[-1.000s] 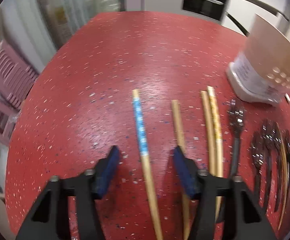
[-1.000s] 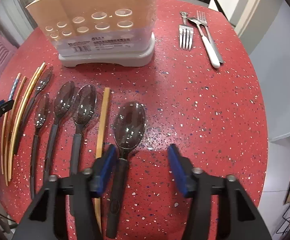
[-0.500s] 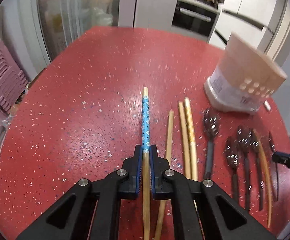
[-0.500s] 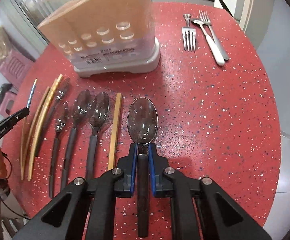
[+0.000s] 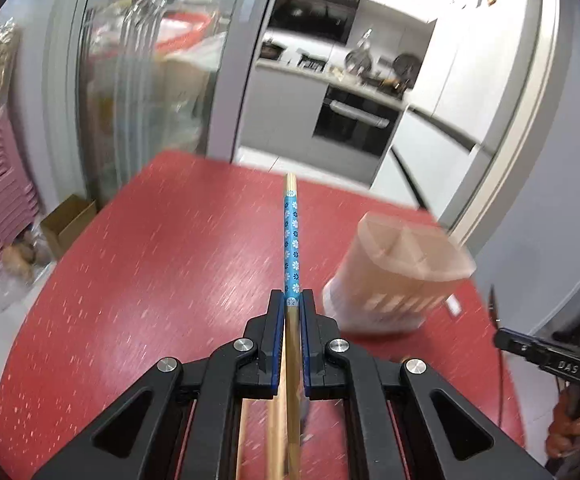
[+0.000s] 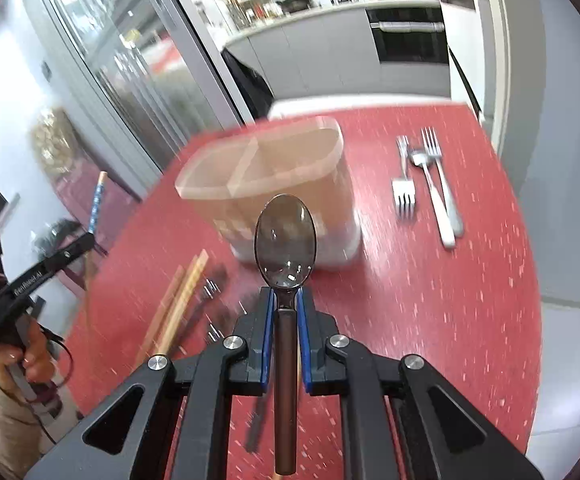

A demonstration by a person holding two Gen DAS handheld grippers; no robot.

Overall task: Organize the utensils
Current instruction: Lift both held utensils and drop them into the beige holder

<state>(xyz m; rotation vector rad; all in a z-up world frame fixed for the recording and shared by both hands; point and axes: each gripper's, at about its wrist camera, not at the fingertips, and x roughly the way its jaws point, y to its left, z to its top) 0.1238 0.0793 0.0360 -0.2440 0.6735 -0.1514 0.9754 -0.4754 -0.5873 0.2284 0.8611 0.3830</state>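
Observation:
My left gripper [image 5: 291,300] is shut on a wooden chopstick with a blue flowered band [image 5: 291,240] and holds it lifted above the red table [image 5: 161,248], pointing forward. My right gripper [image 6: 285,296] is shut on the handle of a dark spoon [image 6: 285,236], lifted, its bowl in front of the beige divided utensil holder [image 6: 290,160]. The holder also shows in the left wrist view [image 5: 406,276], ahead and to the right. The left gripper and its chopstick [image 6: 97,200] show at the left of the right wrist view.
Wooden chopsticks [image 6: 177,304] and dark spoons, blurred, lie on the table left of the holder. Two forks and a white-handled utensil [image 6: 430,184] lie to the right of it. The table edge and the floor are close on the right.
Both grippers closed on their utensils, then lifted them off the table and tilted up. The holder now sits nearer the middle of both views.

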